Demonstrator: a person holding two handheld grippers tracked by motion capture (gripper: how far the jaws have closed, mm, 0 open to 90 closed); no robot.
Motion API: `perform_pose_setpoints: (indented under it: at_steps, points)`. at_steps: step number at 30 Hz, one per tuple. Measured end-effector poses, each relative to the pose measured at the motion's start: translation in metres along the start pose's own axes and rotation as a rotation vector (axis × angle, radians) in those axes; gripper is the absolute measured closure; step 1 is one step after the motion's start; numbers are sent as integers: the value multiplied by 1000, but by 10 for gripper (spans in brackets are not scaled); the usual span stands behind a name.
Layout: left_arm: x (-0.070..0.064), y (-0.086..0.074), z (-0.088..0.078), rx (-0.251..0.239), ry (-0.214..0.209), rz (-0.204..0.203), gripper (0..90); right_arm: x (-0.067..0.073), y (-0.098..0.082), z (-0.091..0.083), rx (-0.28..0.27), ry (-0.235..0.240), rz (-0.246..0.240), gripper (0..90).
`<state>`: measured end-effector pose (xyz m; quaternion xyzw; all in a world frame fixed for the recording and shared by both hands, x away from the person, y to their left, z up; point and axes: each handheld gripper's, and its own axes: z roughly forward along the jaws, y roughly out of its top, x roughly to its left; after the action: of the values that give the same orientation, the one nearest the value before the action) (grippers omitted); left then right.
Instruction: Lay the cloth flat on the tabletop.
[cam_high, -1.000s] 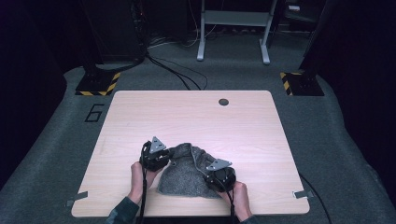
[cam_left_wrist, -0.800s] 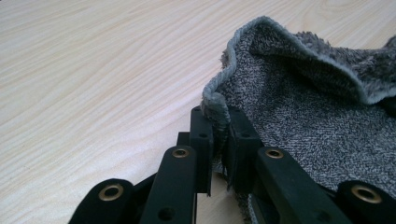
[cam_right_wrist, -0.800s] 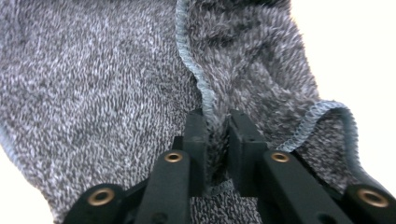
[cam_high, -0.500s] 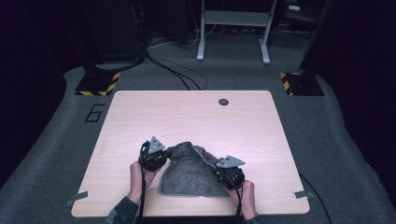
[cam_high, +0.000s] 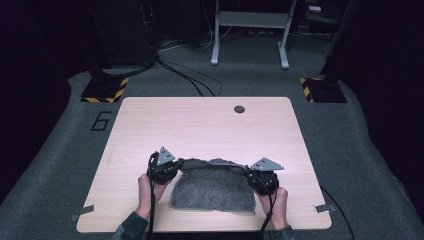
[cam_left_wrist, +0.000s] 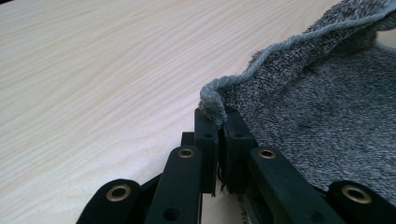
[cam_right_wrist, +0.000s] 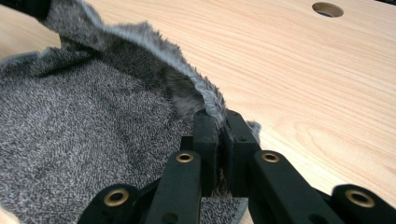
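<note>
A pale wooden table stands on grey carpet. Beyond it, the room is dark. Hazard-striped bases and black cables lie there.

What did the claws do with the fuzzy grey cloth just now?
The right claw pinched the grey cloth at a far corner and pulled it outward and up, stretching that edge. Both claws were just closing on corners. The left claw stayed put, and the cloth's near edge stayed on the table.

The towel is mottled grey, a fine speckle of dark and pale threads, with a lighter grey hem. The table is pale wood with faint straight grain. Both grippers are black, left gripper and right gripper, each with brass-coloured rivets and a grey top plate.
</note>
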<state>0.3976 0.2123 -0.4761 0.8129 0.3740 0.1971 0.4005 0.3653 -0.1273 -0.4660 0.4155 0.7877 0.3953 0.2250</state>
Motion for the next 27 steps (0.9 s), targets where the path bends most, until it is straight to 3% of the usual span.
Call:
perform_pose_setpoints:
  at_steps: [4, 6, 10, 16, 17, 18, 19, 20, 21, 22, 23, 24, 25, 26, 27]
  points:
    - [-6, -3, -3, 1, -18, -4, 865, 5, -4, -5, 27, -4, -18, 857]
    - [-9, -6, -8, -12, -40, -21, 866, 8, -7, -9, 27, 4, -4, 857]
    - [-10, -7, -8, -12, -39, -21, 868, 10, -10, -12, 26, 7, -10, 859]
    - [11, 2, 11, 7, -20, -40, 874, -7, 2, 3, 38, -11, -12, 865]
    - [17, 6, 17, 15, -11, -32, 875, -20, 14, 14, 56, -31, -23, 868]
    - [21, 9, 20, 16, -14, -39, 875, -20, 14, 14, 56, -31, -23, 868]
    - [28, 16, 26, 19, -9, -37, 876, -25, 18, 18, 53, -37, -17, 868]
    - [31, 21, 30, 21, 1, -37, 877, -39, 33, 28, 49, -39, 6, 870]
    - [37, 29, 34, 22, 1, -35, 877, -39, 33, 28, 49, -39, 6, 870]
    - [44, 41, 39, 11, 19, -34, 878, -52, 55, 38, 55, -67, 3, 870]
    - [55, 62, 42, 1, 37, -26, 878, -55, 63, 41, 50, -71, 8, 871]
    - [55, 62, 42, 1, 37, -26, 878, -60, 77, 42, 51, -90, 3, 870]
    - [61, 75, 40, -18, 54, -18, 878, -60, 77, 42, 51, -90, 3, 870]
    - [67, 92, 33, -47, 75, -15, 878, -68, 110, 36, 17, -118, -30, 870]
    - [71, 103, 27, -73, 81, -12, 878, -68, 110, 36, 17, -118, -30, 870]
